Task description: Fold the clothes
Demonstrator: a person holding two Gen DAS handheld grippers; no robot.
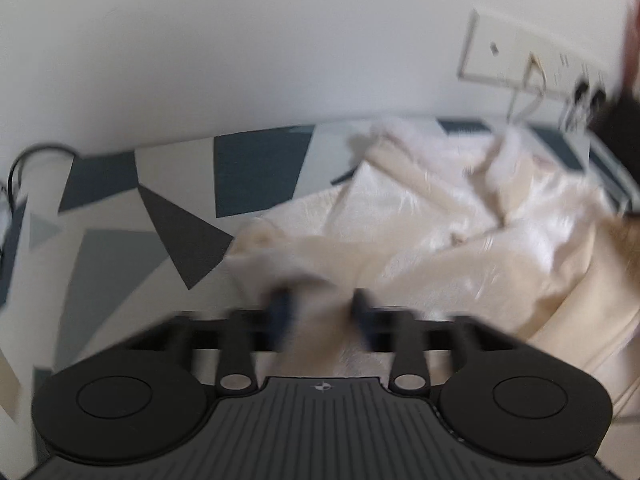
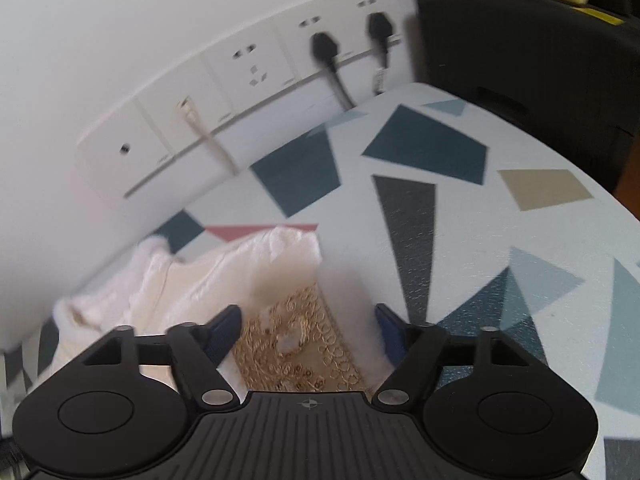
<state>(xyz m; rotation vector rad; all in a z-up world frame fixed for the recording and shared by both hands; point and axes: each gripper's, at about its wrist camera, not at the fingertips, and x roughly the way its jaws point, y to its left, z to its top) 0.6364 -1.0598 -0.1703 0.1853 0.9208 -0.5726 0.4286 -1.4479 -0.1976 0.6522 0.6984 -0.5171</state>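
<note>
My left gripper (image 1: 320,304) points low across the table (image 1: 104,264), its blurred fingers pinched on a fold of the cream garment (image 1: 440,232), which lies rumpled on the patterned top near the wall (image 1: 240,48). My right gripper (image 2: 308,320) angles down over the garment's other end (image 2: 192,276), fingers spread wide and holding nothing, a lacy gold patch (image 2: 296,336) lying between them (whether they touch the cloth I cannot tell). Sockets (image 2: 248,68) with two black plugs (image 2: 324,46) line the wall beyond
</note>
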